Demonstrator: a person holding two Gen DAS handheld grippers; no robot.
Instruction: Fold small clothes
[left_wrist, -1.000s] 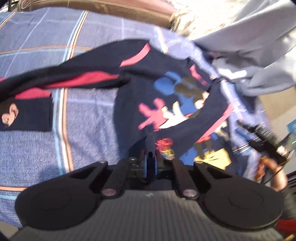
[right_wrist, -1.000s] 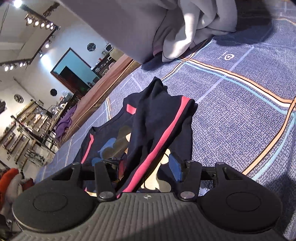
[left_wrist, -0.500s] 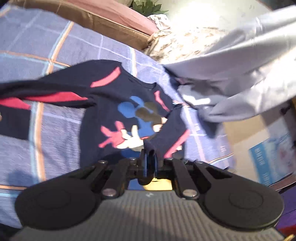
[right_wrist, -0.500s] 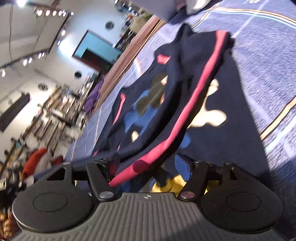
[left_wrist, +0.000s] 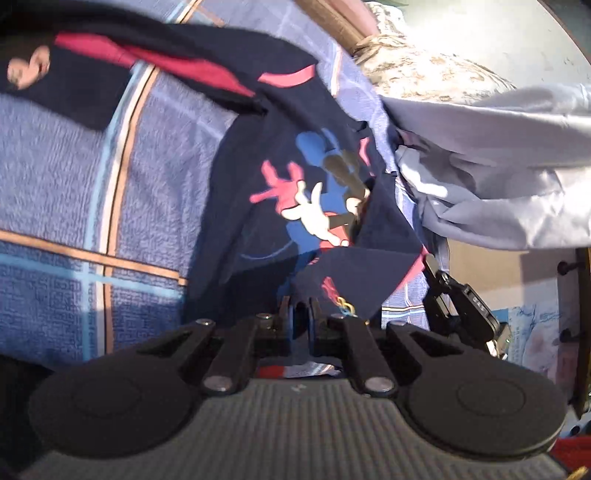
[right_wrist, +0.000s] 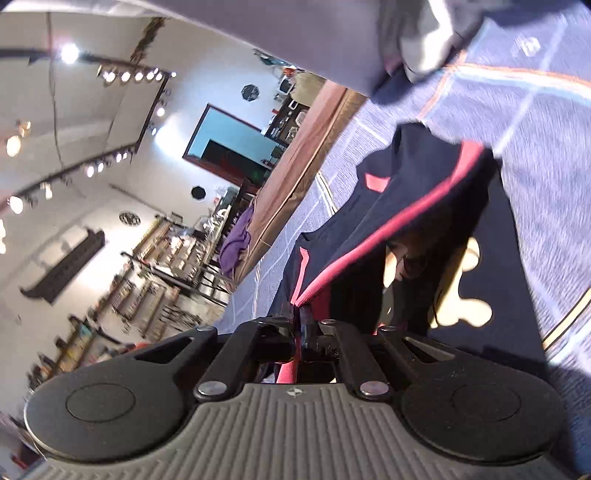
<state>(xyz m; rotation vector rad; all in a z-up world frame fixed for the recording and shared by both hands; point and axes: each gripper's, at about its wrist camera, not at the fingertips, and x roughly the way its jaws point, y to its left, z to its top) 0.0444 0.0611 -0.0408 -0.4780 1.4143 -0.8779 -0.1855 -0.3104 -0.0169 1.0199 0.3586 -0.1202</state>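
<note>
Both the left claw (left_wrist: 301, 317) and the right claw (right_wrist: 301, 325) are clamped on the navy shirt (left_wrist: 295, 206), whose pinched edges seem hidden between their fingers.

The dark shirt's (left_wrist: 280, 192) far sleeve runs off the top left edge of the left wrist view, and a folded-over flap covers the lower part of its cartoon print (left_wrist: 314, 206). In the right wrist view the shelves (right_wrist: 140, 280) along the far wall are too blurred to tell their contents.
</note>
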